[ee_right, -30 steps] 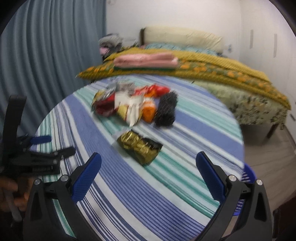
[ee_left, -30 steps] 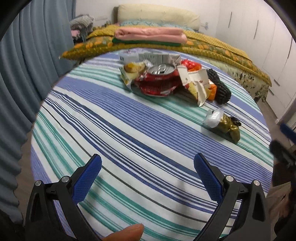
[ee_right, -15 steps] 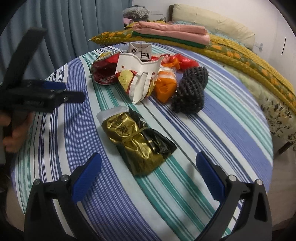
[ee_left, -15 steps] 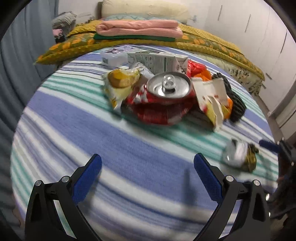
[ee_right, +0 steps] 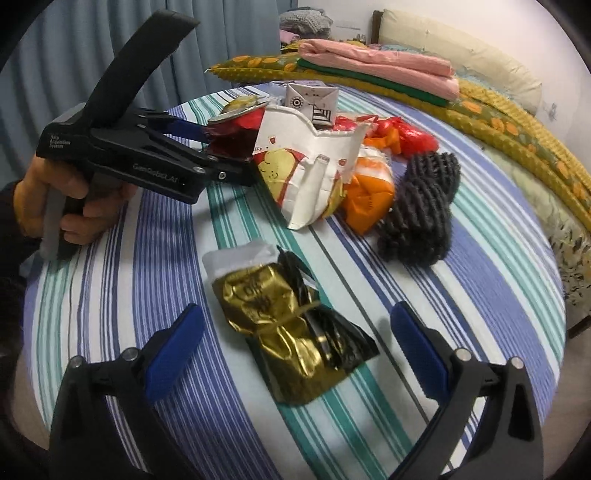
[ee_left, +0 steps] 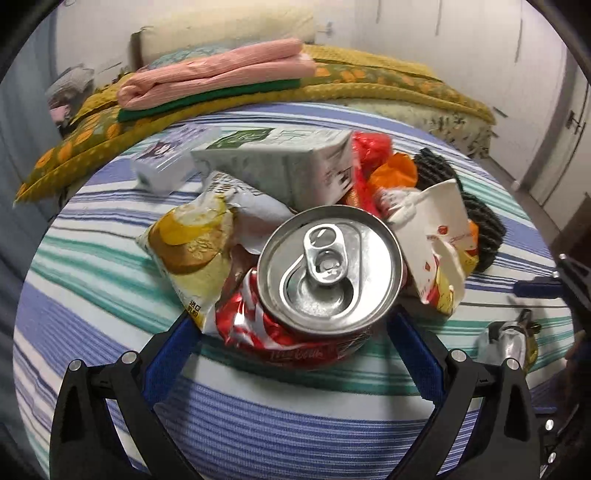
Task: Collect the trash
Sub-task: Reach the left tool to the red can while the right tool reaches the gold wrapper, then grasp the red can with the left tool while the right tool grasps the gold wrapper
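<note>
can [ee_left: 328,269] base hidden by wrappers | gold wrapper [ee_left: 509,341] blurred

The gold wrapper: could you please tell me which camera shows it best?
The right wrist view: the gold wrapper lies whole and central there. The left wrist view catches only a blurred bit at its right edge.

A home bedroom. A bed [ee_left: 388,79] with a mustard-yellow floral bedspread fills the back of the room, a cream pillow [ee_left: 229,31] at its head and folded pink blankets [ee_left: 218,79] stacked on top. Blue-grey curtains [ee_right: 66,55] hang along one side — white wardrobe doors [ee_left: 532,74] line the other. In front stands a round table under a striped tablecloth [ee_right: 498,266].
</note>
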